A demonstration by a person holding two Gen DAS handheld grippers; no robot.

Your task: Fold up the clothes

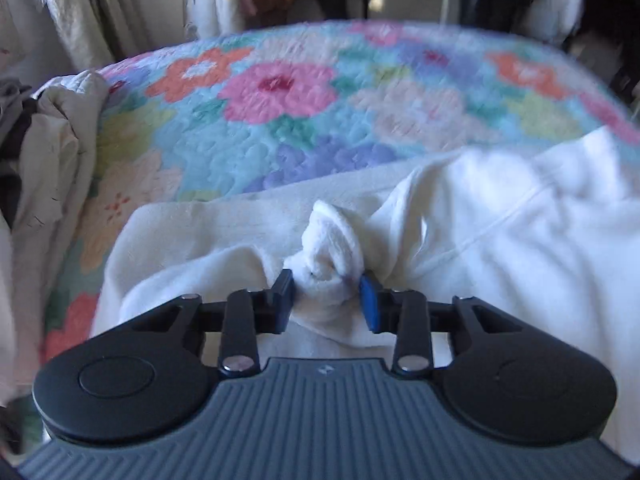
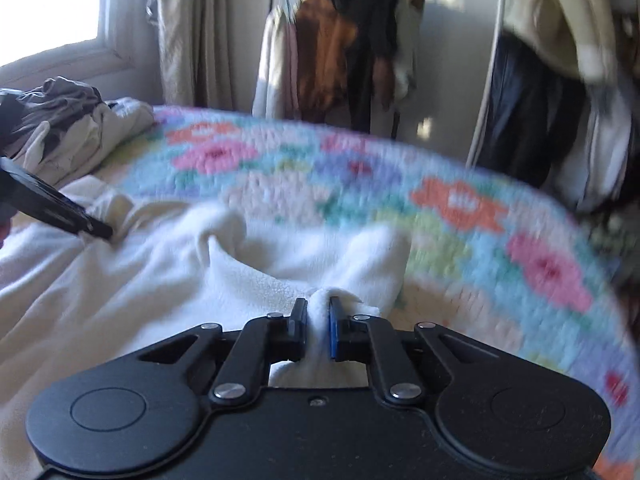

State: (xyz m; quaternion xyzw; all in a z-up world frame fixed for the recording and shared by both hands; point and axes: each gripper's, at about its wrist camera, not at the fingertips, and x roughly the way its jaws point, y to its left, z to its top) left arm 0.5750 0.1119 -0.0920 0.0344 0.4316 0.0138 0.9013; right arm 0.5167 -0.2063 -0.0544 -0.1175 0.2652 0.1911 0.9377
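A white fleece garment [image 1: 500,216] lies spread on a bed with a flowered quilt [image 1: 280,88]. My left gripper [image 1: 327,280] is shut on a bunched fold of the white garment near its left edge. In the right wrist view the same garment [image 2: 120,280] stretches to the left, and my right gripper [image 2: 319,304] is shut on a pinch of it near its right edge. The left gripper's black body [image 2: 52,208] shows at the far left of the right wrist view, touching the cloth.
A pile of beige and dark clothes [image 2: 68,128] sits at the bed's left side [image 1: 52,152]. A clothes rack with hanging garments [image 2: 348,48] stands beyond the bed. More clothes hang at the right [image 2: 560,80]. A window [image 2: 48,0] is at the left.
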